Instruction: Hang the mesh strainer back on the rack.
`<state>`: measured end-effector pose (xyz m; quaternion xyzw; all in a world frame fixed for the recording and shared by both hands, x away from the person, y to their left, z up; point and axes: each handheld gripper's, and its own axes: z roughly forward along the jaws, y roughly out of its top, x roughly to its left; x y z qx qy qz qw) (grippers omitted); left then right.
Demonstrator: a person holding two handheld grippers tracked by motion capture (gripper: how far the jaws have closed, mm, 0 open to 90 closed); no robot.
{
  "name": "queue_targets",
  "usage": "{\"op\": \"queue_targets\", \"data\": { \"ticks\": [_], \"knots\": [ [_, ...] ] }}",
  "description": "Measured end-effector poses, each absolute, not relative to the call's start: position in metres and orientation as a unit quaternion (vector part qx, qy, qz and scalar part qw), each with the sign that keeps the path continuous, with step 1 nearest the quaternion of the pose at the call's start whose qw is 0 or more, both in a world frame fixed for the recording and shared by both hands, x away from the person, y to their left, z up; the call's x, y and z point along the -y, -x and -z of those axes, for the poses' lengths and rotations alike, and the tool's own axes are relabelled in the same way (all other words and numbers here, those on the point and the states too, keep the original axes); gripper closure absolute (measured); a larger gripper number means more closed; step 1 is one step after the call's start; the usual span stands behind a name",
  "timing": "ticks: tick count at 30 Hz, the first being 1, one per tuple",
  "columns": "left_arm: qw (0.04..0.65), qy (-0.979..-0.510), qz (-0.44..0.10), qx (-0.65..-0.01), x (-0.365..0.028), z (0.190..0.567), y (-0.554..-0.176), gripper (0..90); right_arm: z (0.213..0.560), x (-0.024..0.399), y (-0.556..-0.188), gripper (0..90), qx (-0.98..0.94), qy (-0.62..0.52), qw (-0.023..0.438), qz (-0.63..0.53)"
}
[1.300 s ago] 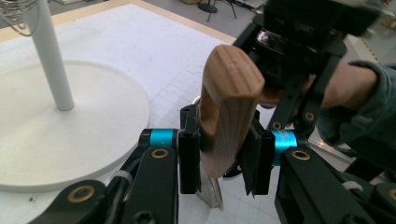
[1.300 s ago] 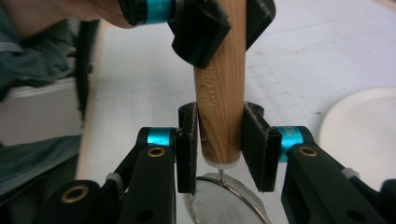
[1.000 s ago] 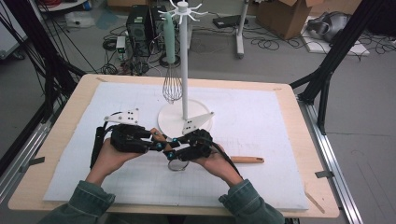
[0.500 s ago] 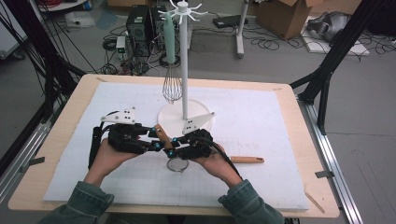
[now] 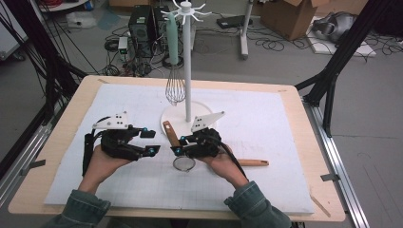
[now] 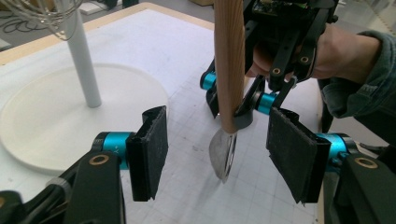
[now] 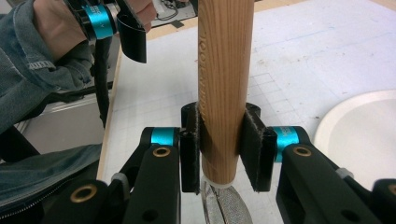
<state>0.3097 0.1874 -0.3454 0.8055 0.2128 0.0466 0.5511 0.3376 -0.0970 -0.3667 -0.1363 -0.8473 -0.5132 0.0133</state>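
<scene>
Matt wooden handle (image 7: 224, 88) meets fine metal mesh (image 7: 224, 205).
Rough black pads (image 6: 292, 154) contrast with a smooth glossy white plastic stand base (image 6: 42, 121) and pale paper-covered wooden tabletop (image 5: 290, 95).

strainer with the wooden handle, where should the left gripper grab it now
Judging by its pose, grip the wooden handle above the right gripper, which is already shut on its lower end. The strainer stands upright with the mesh down; come in level from the side, the left gripper open with jaws flanking the round shaft.

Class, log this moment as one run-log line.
right gripper: shut on strainer handle | left gripper: open, jaws just opening, off handle | stand: whisk hanging
</scene>
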Motion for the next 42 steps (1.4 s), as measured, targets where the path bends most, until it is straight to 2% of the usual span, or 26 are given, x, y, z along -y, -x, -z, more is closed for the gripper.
{"op": "queue_targets", "data": {
  "ticks": [13, 31, 42],
  "knots": [
    [0.549, -0.799, -0.072, -0.237, -0.203, 0.354, -0.306, 29.8, 0.36, 0.107, -0.343, 70.9, 0.834, 0.154, 0.017, 0.53],
    [0.544, -0.789, -0.106, -0.267, -0.221, 0.358, -0.301, 18.9, 0.326, 0.123, -0.355, 70.9, 0.82, 0.167, 0.008, 0.548],
    [0.542, -0.784, -0.117, -0.279, -0.231, 0.358, -0.3, 15.8, 0.301, 0.134, -0.365, 70.9, 0.812, 0.174, -0.007, 0.557]
  ]
}}
